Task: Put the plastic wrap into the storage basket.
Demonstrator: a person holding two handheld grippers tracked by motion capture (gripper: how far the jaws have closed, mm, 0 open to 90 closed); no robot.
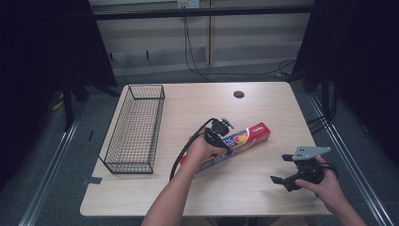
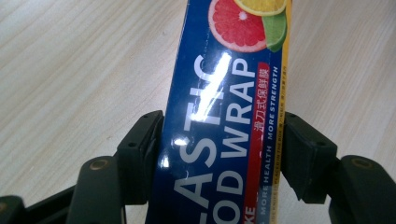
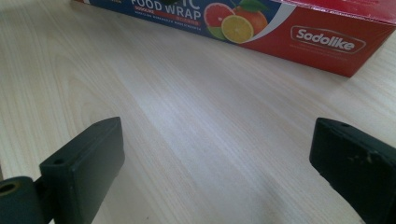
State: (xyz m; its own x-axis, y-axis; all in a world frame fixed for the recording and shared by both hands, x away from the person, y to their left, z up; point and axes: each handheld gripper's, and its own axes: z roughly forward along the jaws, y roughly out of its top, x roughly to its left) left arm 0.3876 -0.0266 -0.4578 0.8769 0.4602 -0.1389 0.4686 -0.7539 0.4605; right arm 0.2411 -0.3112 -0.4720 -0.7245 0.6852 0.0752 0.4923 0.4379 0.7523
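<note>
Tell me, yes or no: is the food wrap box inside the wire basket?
No. The food wrap box lies on the table, apart from the wire basket at its left.

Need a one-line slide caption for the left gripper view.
Left gripper straddling a blue plastic food wrap box on the wooden table, its black jaws against the box's two long sides.

A black wire basket (image 1: 134, 127) is seen at the left of the light wooden table (image 1: 197, 188); a dark round hole (image 1: 238, 94) is set near the table's far edge.
</note>
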